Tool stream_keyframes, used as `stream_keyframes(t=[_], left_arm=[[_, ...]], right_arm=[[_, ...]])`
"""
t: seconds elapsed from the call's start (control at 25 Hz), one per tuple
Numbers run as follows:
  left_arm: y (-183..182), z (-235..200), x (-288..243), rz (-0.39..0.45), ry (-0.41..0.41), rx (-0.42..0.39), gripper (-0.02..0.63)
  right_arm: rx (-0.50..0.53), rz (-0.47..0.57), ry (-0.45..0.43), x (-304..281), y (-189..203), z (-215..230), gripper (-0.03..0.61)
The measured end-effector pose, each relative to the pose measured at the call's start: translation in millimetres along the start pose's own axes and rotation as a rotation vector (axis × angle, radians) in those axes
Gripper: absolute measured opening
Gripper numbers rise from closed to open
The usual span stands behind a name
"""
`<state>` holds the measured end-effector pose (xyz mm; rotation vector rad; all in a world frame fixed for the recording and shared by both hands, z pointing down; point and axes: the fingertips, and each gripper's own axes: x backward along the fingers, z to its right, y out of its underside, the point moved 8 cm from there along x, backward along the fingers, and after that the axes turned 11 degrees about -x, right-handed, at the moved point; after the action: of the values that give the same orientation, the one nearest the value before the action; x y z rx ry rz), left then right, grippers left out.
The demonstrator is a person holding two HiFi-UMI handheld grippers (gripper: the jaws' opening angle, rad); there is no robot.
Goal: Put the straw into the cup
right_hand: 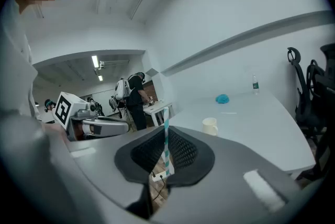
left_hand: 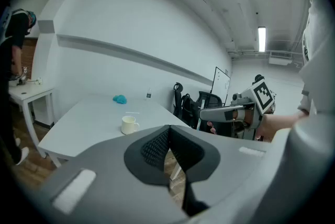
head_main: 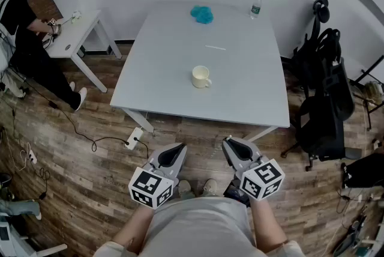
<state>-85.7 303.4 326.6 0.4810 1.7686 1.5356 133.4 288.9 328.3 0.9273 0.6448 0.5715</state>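
Observation:
A cream cup (head_main: 201, 77) with a handle stands near the middle of the white table (head_main: 252, 99); it also shows as the cup (left_hand: 128, 124) and the cup (right_hand: 210, 125). A thin white straw (head_main: 215, 47) lies flat on the table beyond it. My right gripper (right_hand: 166, 134) is shut on a teal-and-white striped straw (right_hand: 166, 142) that stands upright between its jaws. My left gripper (left_hand: 168, 138) is shut with nothing in it. In the head view both the left gripper (head_main: 178, 148) and the right gripper (head_main: 228, 143) hang over the floor, short of the table's near edge.
A blue crumpled thing (head_main: 202, 14) and a water bottle (head_main: 256, 7) sit at the table's far edge. Office chairs with dark bags (head_main: 324, 87) crowd the right side. At the left, a person in black (head_main: 24, 27) stands at a small white table (head_main: 78, 33). A power strip (head_main: 134, 137) lies on the floor.

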Motion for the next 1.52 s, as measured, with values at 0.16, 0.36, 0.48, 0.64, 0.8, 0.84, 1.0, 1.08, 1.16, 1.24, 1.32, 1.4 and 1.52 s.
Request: stream_keyframes(t=[0.16,0.36,0.48,0.64,0.8,0.84,1.0,1.08,1.16,1.24,1.32,1.4,1.52], left_arm=[[-0.8,3.4,4.1,0.007,0.0,-0.002,0.017],[0.4,4.8,7.9,0.006,0.008,0.0,0.018],[1.8,4.5,11.1,0.007,0.012,0.004,0.017],[4.8,-1.8,19.7,0.015,0.012,0.007,0.017],[7.1,-9.3,30.3,0.026,0.018,0.007,0.018],[8.0,-11.6,32.8,0.029,0.021,0.004,0.017],[14.1,-19.1,38.6,0.032,0.029,0.004,0.017],[15.3,-21.2,37.9,0.035,0.035,0.005,0.017],[14.9,-23.5,35.6,0.038,0.042,0.004,0.018],[13.5,-27.4,30.8,0.039,0.047,0.004,0.017],[11.2,-31.4,22.5,0.04,0.051,0.002,0.017],[9.5,-36.1,12.6,0.041,0.053,0.0,0.017],[8.4,-49.1,-2.4,0.039,0.047,0.002,0.018]], right_arm=[[0.002,-0.007,-0.004,2.2,3.1,-5.2,0.026],[0.003,-0.012,-0.005,1.6,3.7,-10.5,0.026],[-0.028,0.005,-0.018,1.5,4.7,-12.5,0.028],[-0.04,0.012,-0.008,-2.6,6.4,-20.3,0.028],[-0.053,0.036,0.008,-7.2,10.7,-28.2,0.028],[-0.055,0.044,0.015,-8.5,10.8,-31.2,0.028],[-0.052,0.062,0.034,-12.3,13.6,-38.7,0.028],[-0.051,0.064,0.04,-13.9,14.1,-39.3,0.028],[-0.053,0.067,0.042,-16.0,13.8,-38.9,0.028],[-0.056,0.073,0.04,-20.0,12.8,-36.4,0.028],[-0.062,0.076,0.04,-25.3,10.9,-30.1,0.028],[-0.07,0.074,0.041,-32.1,8.5,-21.1,0.028],[-0.074,0.072,0.037,-47.4,1.6,-7.1,0.028]])
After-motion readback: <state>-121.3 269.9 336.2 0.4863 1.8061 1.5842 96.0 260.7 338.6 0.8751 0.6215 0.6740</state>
